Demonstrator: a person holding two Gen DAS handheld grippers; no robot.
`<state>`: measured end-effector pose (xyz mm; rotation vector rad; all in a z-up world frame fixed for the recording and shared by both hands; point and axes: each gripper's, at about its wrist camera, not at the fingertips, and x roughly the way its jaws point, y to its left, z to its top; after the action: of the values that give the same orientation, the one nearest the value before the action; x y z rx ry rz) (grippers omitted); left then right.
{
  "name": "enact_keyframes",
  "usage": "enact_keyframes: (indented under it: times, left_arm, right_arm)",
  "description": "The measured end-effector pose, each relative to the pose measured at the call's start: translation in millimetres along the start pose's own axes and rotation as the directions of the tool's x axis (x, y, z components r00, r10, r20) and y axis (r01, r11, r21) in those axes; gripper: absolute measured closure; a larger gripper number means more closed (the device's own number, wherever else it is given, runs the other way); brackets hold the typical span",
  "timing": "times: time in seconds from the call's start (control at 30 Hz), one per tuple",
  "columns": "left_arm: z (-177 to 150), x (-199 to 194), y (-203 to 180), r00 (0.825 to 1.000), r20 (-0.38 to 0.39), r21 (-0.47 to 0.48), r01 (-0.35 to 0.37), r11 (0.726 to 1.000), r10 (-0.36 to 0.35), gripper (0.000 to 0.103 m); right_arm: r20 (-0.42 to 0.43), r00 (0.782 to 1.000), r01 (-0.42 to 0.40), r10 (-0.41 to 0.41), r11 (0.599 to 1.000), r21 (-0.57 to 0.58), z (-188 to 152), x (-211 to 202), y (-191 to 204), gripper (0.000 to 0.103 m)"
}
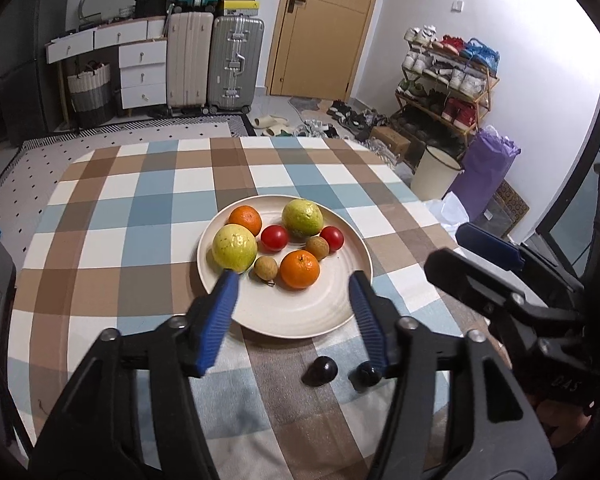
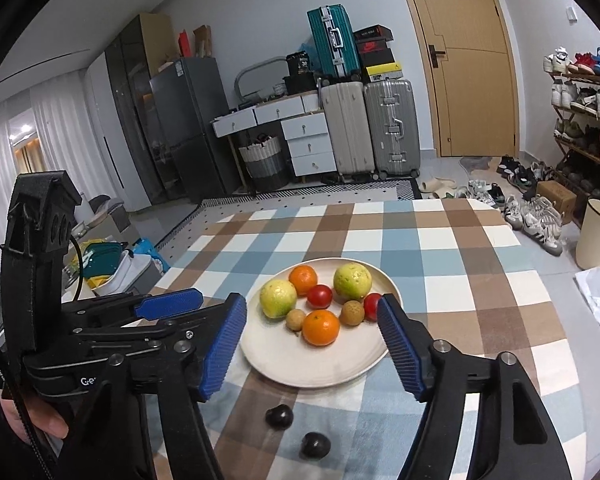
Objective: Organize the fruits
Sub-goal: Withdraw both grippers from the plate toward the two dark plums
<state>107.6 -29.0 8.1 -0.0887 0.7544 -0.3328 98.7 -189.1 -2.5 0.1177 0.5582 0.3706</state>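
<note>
A cream plate (image 1: pixel 300 312) (image 2: pixel 340 364) sits on the checked tablecloth. It holds two yellow-green guavas (image 1: pixel 234 248) (image 1: pixel 302 218), two oranges (image 1: pixel 300 269) (image 1: pixel 245 220), two red tomatoes (image 1: pixel 274 238) (image 1: pixel 332 238) and two brown longans (image 1: pixel 266 268) (image 1: pixel 317 247). Two dark plums (image 1: pixel 320 371) (image 1: pixel 367 374) lie on the cloth in front of the plate; they also show in the right wrist view (image 2: pixel 279 416) (image 2: pixel 315 445). My left gripper (image 1: pixel 294 276) is open and empty above the plate's near side. My right gripper (image 2: pixel 312 302) is open and empty, beside the left one.
The table (image 1: pixel 100 240) has a rounded edge. Beyond it stand suitcases (image 1: pixel 216 60), white drawers (image 1: pixel 140 72), a door (image 1: pixel 324 28), a shoe rack (image 1: pixel 448 80), a cream bin (image 1: pixel 436 172) and a fridge (image 2: pixel 188 128).
</note>
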Motion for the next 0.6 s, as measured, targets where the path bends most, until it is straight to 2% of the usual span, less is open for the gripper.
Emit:
enact_keyframes:
  times: [0.13, 0.3, 0.4, 0.5, 0.6]
  left_arm:
    - [-4.7, -15.4, -0.8, 0.999, 0.035, -0.018, -0.008, 1.000, 0.008, 0.025]
    - [-10.9, -36.3, -0.2, 0.997, 0.074, -0.042, -0.024, 0.999, 0.027, 0.018]
    - [-17.4, -44.2, -1.6, 0.995, 0.093, -0.046, -0.031, 0.998, 0.035, 0.002]
    - [-25.6, -51.8, -2.7, 0.992, 0.122, -0.052, -0.022, 0.998, 0.028, 0.001]
    - [-34.3, -50.5, -1.6, 0.992, 0.118, -0.062, -0.027, 0.998, 0.034, 0.001]
  right_arm:
    - [0.039, 0.999, 0.020, -0.019, 1.000, -0.024, -4.9, -14.8, 7.0, 0.019]
    - [0.090, 0.995, 0.034, -0.032, 0.999, -0.021, -9.9, -35.2, 6.6, 0.008]
    - [0.112, 0.993, 0.024, -0.022, 1.000, -0.019, -14.7, -44.8, 5.5, 0.003]
    - [0.106, 0.994, 0.020, -0.018, 1.000, -0.016, -19.2, -48.9, 4.9, 0.002]
    - [0.094, 0.995, 0.023, -0.023, 1.000, -0.002, -25.9, -50.7, 2.2, 0.002]
